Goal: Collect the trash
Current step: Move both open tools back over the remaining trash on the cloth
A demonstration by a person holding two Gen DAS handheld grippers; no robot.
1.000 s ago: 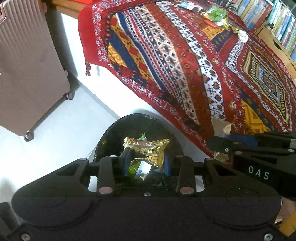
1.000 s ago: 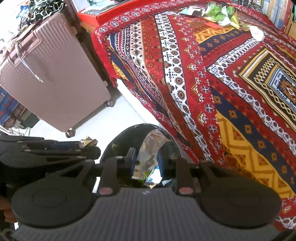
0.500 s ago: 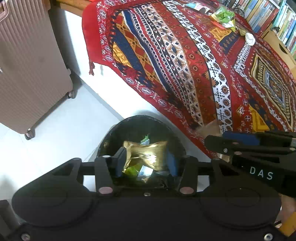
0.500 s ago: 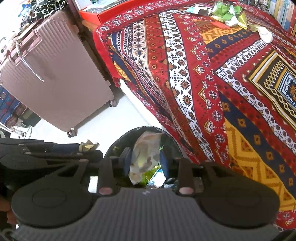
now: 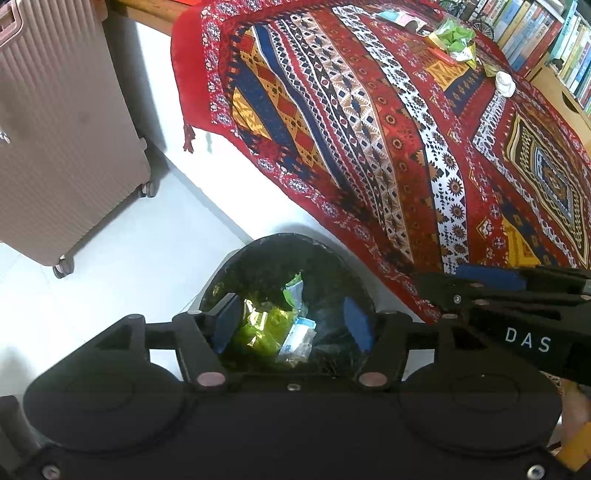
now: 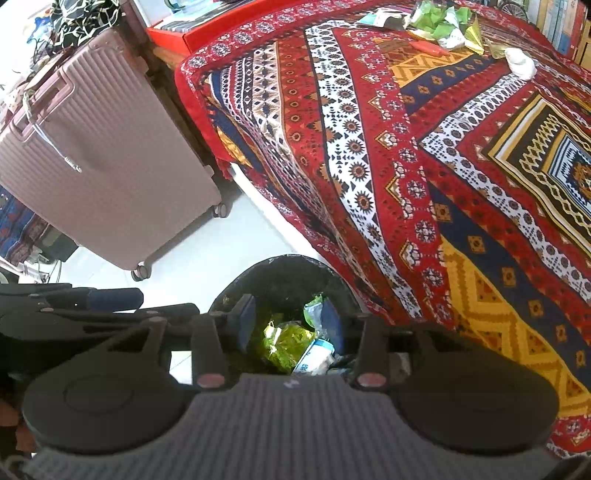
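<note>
Both grippers hang side by side over a black-lined trash bin (image 5: pixel 280 254) (image 6: pixel 284 269) on the floor beside the table. My left gripper (image 5: pixel 291 319) points down into it, its jaws opening with nothing between the blue pads. My right gripper (image 6: pixel 286 319) is also over the bin, jaws opening and empty. Inside the bin lie green wrappers (image 5: pixel 266 328) (image 6: pixel 288 341) and a white-and-blue packet (image 5: pixel 297 338) (image 6: pixel 314 356). More trash is on the table's far end: green and white wrappers (image 5: pixel 454 37) (image 6: pixel 439 20) and a white crumpled piece (image 5: pixel 504 83) (image 6: pixel 521 62).
A red patterned cloth (image 5: pixel 388 129) (image 6: pixel 424 166) covers the table and hangs over its edge next to the bin. A pink suitcase (image 5: pixel 55 122) (image 6: pixel 99 162) stands on the white floor at the left. Bookshelves (image 5: pixel 546 40) line the far right.
Both grippers have opened. The gold wrapper left the left gripper and the pale wrapper left the right one; neither shows between the pads now.
</note>
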